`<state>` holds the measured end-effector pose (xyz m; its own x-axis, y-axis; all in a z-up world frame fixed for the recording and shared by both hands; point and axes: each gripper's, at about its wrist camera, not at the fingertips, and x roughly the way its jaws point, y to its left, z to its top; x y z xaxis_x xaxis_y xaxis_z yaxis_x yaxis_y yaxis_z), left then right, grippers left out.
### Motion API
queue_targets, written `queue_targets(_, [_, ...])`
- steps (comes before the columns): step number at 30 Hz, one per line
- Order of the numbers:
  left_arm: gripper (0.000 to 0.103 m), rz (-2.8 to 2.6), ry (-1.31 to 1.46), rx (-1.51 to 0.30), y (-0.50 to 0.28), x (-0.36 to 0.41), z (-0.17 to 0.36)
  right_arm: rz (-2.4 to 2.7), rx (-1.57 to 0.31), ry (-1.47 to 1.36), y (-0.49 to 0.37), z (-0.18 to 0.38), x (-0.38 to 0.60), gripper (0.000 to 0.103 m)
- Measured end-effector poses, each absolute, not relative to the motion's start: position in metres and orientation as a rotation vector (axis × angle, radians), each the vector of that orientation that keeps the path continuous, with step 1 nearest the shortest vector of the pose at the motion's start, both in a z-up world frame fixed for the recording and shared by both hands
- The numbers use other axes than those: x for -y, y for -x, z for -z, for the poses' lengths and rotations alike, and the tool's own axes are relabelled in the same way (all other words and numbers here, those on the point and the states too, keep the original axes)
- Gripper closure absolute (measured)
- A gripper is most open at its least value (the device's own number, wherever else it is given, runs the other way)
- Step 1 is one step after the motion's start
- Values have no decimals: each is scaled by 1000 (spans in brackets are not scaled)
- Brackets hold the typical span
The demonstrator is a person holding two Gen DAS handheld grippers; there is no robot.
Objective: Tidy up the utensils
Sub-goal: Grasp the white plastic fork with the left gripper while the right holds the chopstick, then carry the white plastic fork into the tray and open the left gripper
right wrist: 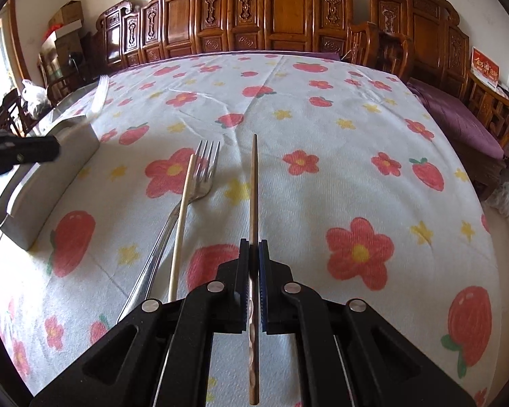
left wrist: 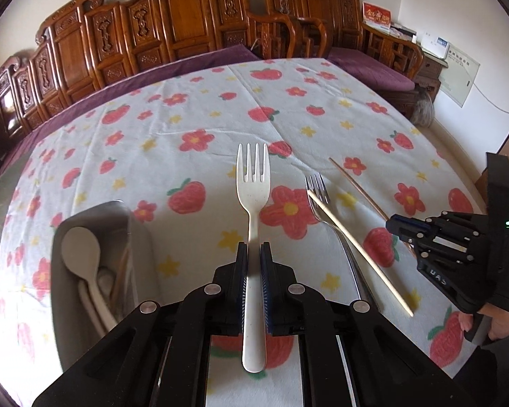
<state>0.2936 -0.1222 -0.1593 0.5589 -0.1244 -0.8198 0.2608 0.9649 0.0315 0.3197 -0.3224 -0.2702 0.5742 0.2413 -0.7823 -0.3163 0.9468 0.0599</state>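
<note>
My left gripper is shut on the handle of a cream plastic fork, its tines pointing away, held above the cloth. My right gripper is shut on a brown wooden chopstick that points forward; it also shows in the left wrist view, with the right gripper at its near end. A metal fork and a pale chopstick lie crossed on the cloth between the grippers. A grey utensil tray at my left holds a cream spoon and other utensils.
The table wears a white cloth with red flowers and strawberries. The grey tray sits at the table's left edge. Carved wooden benches with purple cushions stand behind and right of the table.
</note>
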Motion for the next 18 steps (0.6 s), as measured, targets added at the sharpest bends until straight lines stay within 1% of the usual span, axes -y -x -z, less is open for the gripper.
queue_targets(5, [96,220,-149,-909,-273,103,135,-302,-904,116,-314,271,320,97])
queue_targets(10, [96,205,-140,-874,-256,84,117,-289,-884,82,-308,262,319,97])
queue_targets(18, [96,164,-110,-858,-240,51,109,-345,-831,71,-291,229,293,97])
